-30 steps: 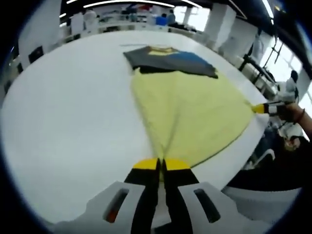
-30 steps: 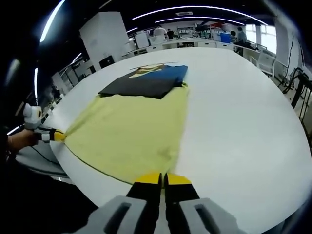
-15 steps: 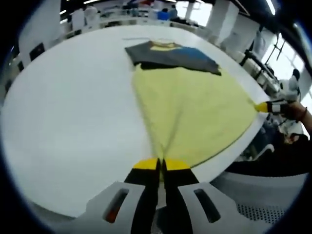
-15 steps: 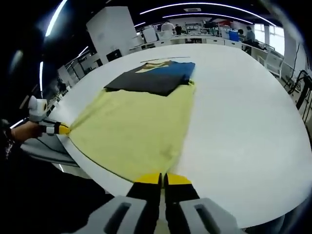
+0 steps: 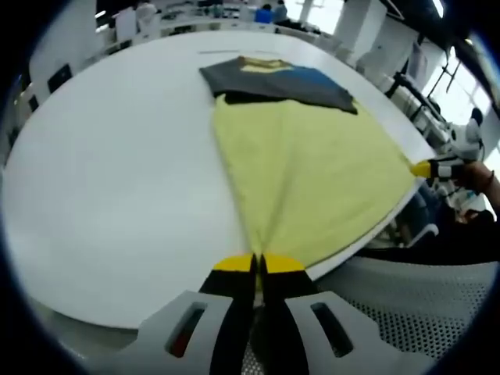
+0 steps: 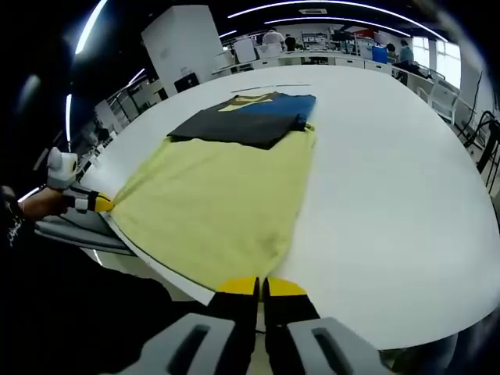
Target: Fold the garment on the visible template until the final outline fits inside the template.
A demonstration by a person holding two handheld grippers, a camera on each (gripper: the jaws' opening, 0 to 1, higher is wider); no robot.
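Both hand-held grippers have drawn the yellow garment (image 5: 312, 180) back past the near worktop (image 5: 109, 187) edge; left hand-held gripper (image 5: 258, 264) and right hand-held gripper (image 6: 260, 287) each pinch 1 corner. Its far end touches the dark folded cloth (image 6: 246, 121).

Both views look low and close from the near edge of the white surface (image 5: 117, 195) across it toward the far desks, each along its own jaws, and share the yellow garment (image 5: 312, 180) spread between them, seen from opposite corners.
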